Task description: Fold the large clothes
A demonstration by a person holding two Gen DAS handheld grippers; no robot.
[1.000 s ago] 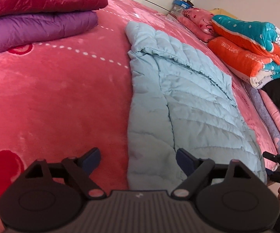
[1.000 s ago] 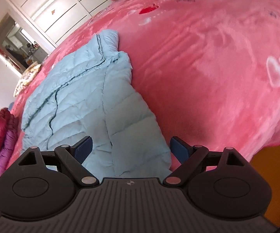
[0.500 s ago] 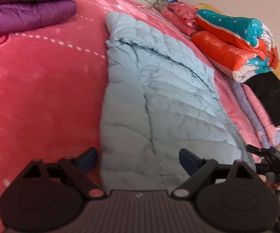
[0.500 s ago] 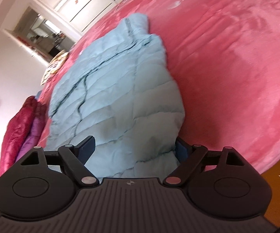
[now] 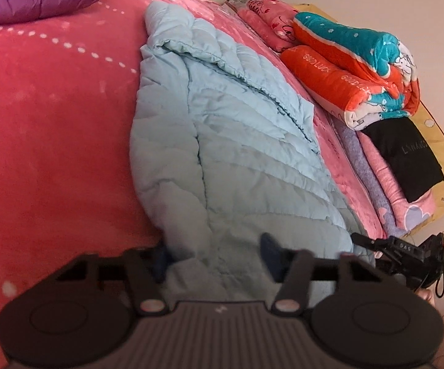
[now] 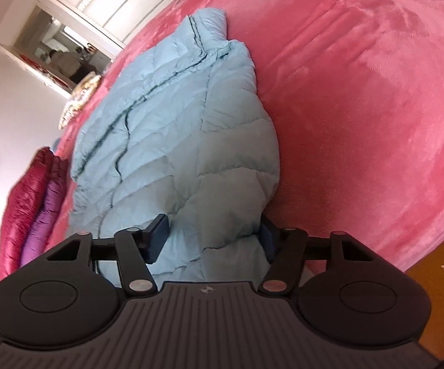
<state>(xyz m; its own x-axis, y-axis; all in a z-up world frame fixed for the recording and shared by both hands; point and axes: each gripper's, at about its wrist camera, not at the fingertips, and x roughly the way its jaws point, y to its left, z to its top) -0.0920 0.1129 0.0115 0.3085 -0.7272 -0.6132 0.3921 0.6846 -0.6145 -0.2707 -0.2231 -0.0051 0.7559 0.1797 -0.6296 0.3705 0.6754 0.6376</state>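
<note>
The light blue jacket (image 5: pixel 231 141) lies lengthwise on the pink bed (image 5: pixel 53 117), folded narrow, collar at the far end. The left tongs (image 5: pixel 214 253) and right tongs (image 6: pixel 212 235) are both spread, straddling the jacket's near hem with fabric bunched between the fingers. Beside the jacket lie folded blankets (image 5: pixel 354 70); purple and maroon bedding (image 6: pixel 34 200) lies at its other side.

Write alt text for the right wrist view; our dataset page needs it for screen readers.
A hand-held gripper straddles the near hem of a light blue puffer jacket lying on a pink plush blanket, its fingers open. Folded red and purple jackets sit far left.
</note>
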